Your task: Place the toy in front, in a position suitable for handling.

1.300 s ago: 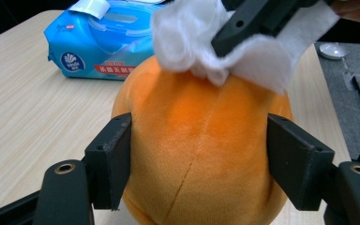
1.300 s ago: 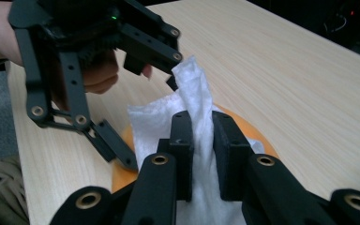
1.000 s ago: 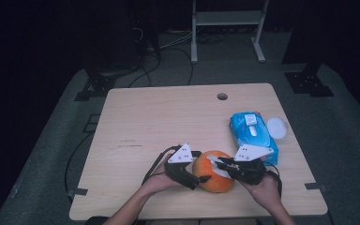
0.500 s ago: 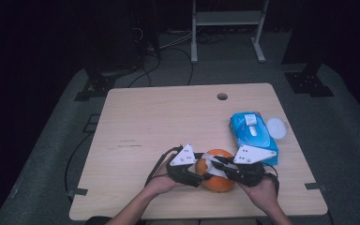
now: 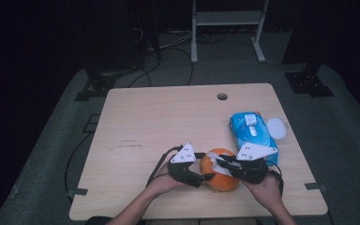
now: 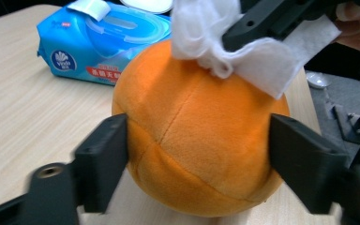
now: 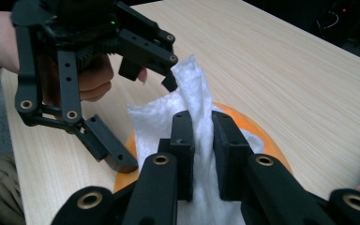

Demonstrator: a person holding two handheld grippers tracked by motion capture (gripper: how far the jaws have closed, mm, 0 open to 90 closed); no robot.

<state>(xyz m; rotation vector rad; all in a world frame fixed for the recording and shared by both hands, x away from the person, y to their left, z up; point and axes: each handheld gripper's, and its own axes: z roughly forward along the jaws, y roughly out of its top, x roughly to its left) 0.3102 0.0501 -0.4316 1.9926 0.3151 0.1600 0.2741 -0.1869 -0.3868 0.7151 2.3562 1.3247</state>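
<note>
Two grippers share the work: your left gripper [image 6: 197,154] has just been adjusting its fingers [image 6: 101,161], which now clamp the round orange plush ball [image 6: 201,136] on the pale wooden tabletop [image 5: 168,117]. Your right gripper [image 7: 202,140] pinches the white wet wipe [image 7: 194,101] against the ball's top. You are mid-wipe; next, I judge, drag the wipe across while the left braces.

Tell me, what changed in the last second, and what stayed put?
The left gripper has closed its jaws onto the orange plush ball, then eased slightly. The right gripper stays clamped on the white wipe atop the ball. The blue wipes pack has not moved.
</note>
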